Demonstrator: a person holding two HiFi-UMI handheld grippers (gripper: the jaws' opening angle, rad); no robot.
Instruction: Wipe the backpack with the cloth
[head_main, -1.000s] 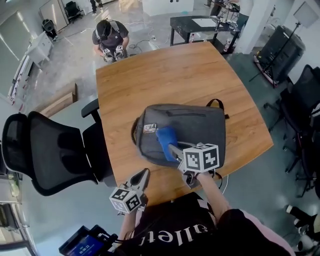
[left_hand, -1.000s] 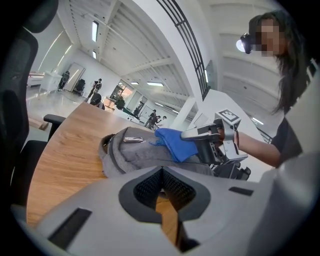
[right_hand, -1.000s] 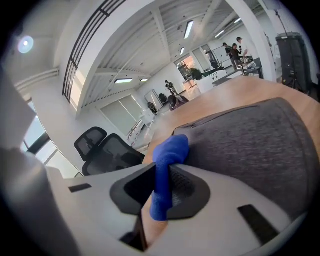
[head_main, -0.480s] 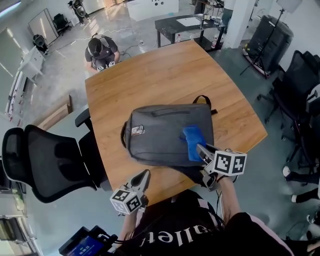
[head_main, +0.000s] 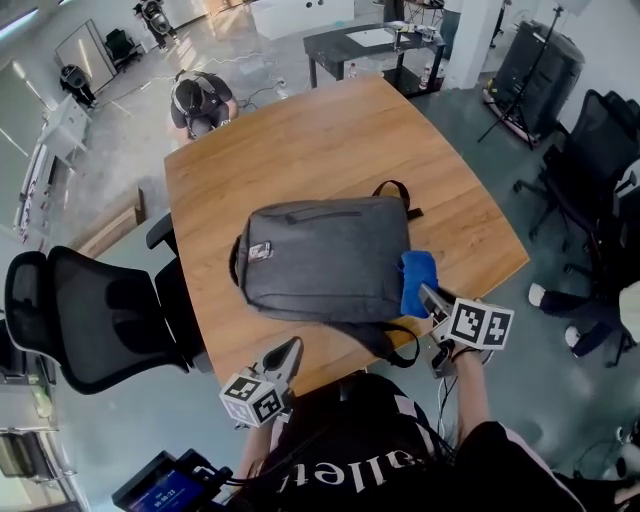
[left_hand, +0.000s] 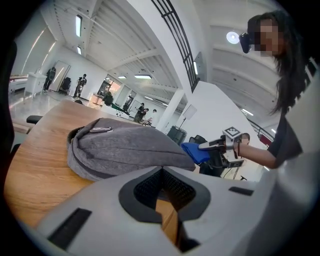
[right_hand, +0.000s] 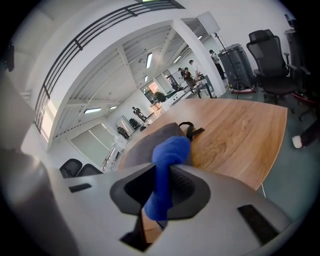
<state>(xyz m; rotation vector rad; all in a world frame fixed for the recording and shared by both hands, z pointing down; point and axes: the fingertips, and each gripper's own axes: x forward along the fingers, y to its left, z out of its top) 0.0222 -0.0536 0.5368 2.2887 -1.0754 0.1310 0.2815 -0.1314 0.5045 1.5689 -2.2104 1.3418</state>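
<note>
A grey backpack (head_main: 325, 258) lies flat on the wooden table (head_main: 300, 140), its handle pointing to the far right. My right gripper (head_main: 432, 298) is shut on a blue cloth (head_main: 417, 282), which rests against the backpack's right edge near the table's front corner. In the right gripper view the cloth (right_hand: 167, 165) bunches between the jaws, with the backpack (right_hand: 145, 145) just behind it. My left gripper (head_main: 286, 356) hovers at the table's near edge, short of the backpack, its jaws shut on nothing. The left gripper view shows the backpack (left_hand: 120, 147) side-on and the cloth (left_hand: 196, 151) beyond it.
A black mesh office chair (head_main: 90, 320) stands against the table's left side. A person (head_main: 200, 100) crouches on the floor past the far end. A black table (head_main: 370, 45) stands behind, more chairs (head_main: 590, 150) and a shoe (head_main: 545, 295) at the right.
My right gripper has dragged the blue cloth rightwards across the backpack's top, from its left-middle to its right edge. The left gripper has stayed put.
</note>
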